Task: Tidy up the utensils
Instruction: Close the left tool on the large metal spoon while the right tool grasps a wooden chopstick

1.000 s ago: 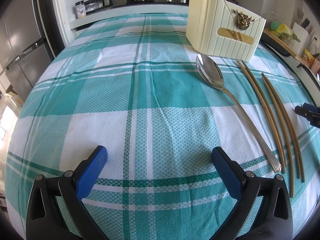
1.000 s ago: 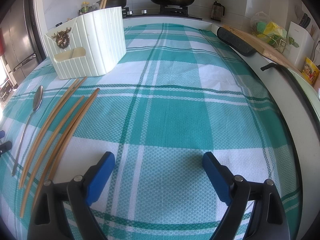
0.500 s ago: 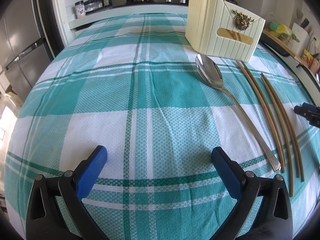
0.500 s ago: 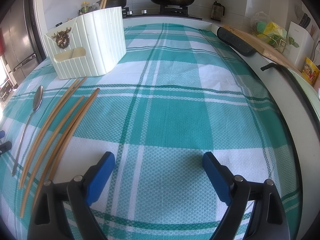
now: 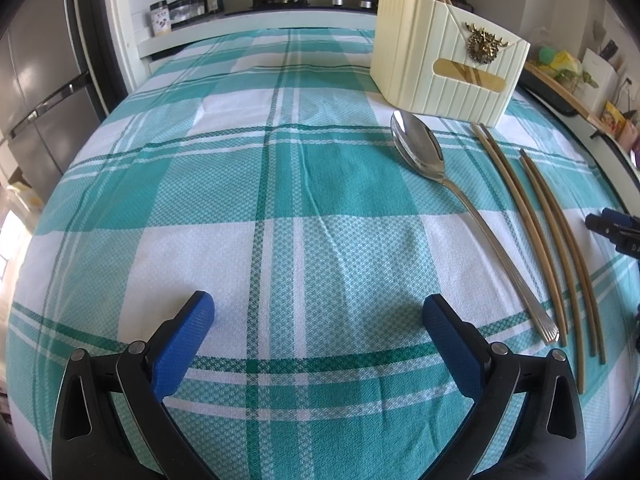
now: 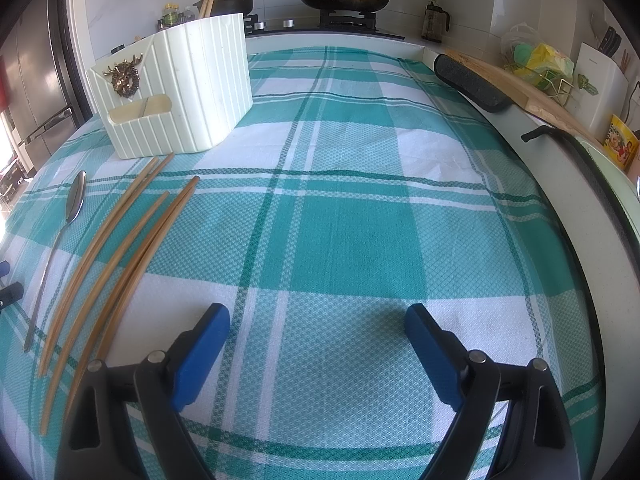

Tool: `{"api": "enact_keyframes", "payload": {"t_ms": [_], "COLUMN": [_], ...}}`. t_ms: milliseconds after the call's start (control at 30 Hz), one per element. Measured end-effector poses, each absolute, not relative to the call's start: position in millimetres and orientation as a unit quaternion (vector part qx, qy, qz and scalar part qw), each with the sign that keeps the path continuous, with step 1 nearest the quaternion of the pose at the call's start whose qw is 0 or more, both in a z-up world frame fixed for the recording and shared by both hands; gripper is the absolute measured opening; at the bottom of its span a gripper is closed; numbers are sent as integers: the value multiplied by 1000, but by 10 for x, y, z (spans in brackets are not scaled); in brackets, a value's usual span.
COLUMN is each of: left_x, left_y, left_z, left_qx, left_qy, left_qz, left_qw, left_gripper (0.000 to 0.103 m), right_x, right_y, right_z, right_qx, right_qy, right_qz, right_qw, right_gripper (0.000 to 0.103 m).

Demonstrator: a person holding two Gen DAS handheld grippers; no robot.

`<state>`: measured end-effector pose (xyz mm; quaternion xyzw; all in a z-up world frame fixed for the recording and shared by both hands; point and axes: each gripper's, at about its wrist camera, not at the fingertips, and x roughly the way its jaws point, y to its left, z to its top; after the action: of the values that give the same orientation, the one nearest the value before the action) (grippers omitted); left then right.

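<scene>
Both the left gripper (image 5: 318,322) and the right gripper (image 6: 317,334) are hovering over the plaid tablecloth (image 5: 240,184) with jaws spread wide and nothing between them. The metal spoon (image 5: 460,204) and four bamboo chopsticks (image 6: 120,256) are lying side by side in front of the cream utensil holder (image 6: 180,88). The spoon is looking stiff and slick, so gripping mid-handle seems safest; the chopsticks are probably light and prone to rolling, best pinched near their middles.

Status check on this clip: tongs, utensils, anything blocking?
Left tongs open, empty. Right tongs open, empty. Spoon and four chopsticks flat on the cloth, short of the cream holder. Nothing blocking.
</scene>
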<state>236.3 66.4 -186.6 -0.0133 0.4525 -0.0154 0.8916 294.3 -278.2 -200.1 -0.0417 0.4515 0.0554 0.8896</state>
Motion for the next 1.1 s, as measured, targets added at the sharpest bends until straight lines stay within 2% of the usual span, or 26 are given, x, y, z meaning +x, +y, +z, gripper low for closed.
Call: {"api": "enact_keyframes", "payload": {"t_ms": [167, 200, 267, 400, 633, 700, 733, 767, 833, 933, 1100], "left_x": [2357, 2348, 2299, 2222, 2531, 2618, 2652, 2673, 2694, 2640, 2566], "left_y": [711, 723, 730, 558, -44, -149, -187, -211, -217, -86, 91], "left_z": [-1847, -1829, -1753, -1547, -1611, -1688, -1732, -1777, -1849, -1845, -1854], "left_qx": [-29, -33, -48, -96, -38, -11, 5, 22, 41, 21, 18], "left_qy": [446, 442, 427, 401, 417, 426, 428, 432, 443, 446, 456], "left_qz": [-23, -22, -14, -55, -57, -44, -36, -26, -10, -16, -21], "left_qw": [894, 896, 903, 909, 907, 904, 903, 901, 895, 895, 890], "left_gripper": [103, 102, 102, 102, 102, 102, 102, 102, 102, 102, 102], "right_x": [2944, 2945, 3005, 3002, 2512, 2521, 2544, 2579, 2612, 2627, 2570], "right_y": [-2785, -2776, -2756, -2732, -2248, -2078, -2019, -1977, -1981, -1974, -1842], "right_z": [-2002, -1999, -2017, -2009, -1722, -1762, -1800, -1853, -1898, -1878, -1898], "right_qx": [-40, -40, -41, -38, -5, -28, -39, -46, -30, -23, -52], "right_qy": [452, 452, 458, 463, 420, 426, 433, 444, 448, 458, 474], "right_qz": [56, 56, 57, 46, 101, 98, 97, 97, 105, 118, 128], "right_qw": [890, 889, 886, 884, 902, 899, 896, 890, 887, 881, 870], "right_gripper": [92, 93, 103, 103, 102, 88, 66, 51, 50, 38, 38]}}
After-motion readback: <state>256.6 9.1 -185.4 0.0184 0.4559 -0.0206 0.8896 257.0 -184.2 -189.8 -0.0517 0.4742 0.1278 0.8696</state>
